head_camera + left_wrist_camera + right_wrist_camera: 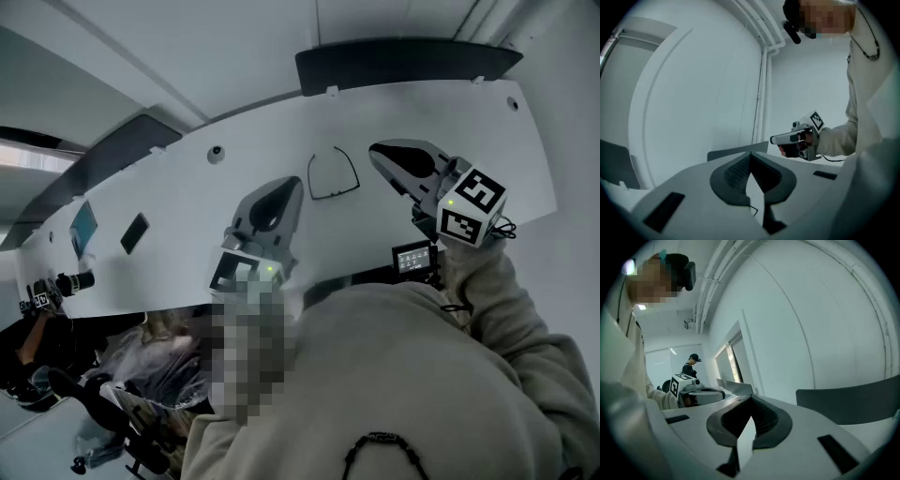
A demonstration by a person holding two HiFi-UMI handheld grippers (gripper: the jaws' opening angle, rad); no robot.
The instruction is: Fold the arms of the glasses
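In the head view, thin black-framed glasses (334,173) lie on the white table (187,202), between and just beyond the two gripper tips. My left gripper (292,183) hovers to their lower left, jaws shut and empty. To the right of the glasses, my right gripper (377,151) is also shut with nothing in it. Neither touches the glasses. The left gripper view shows its own closed jaws (751,155) and the right gripper (774,139) held level beyond them. From the right gripper view I see its closed jaws (751,399) and the left gripper (723,393).
A dark panel (403,61) stands along the table's far edge. A flat black object (134,232) and a bluish one (82,228) lie at the table's left. A small screen (414,258) sits under the right hand. A person (690,366) stands far back.
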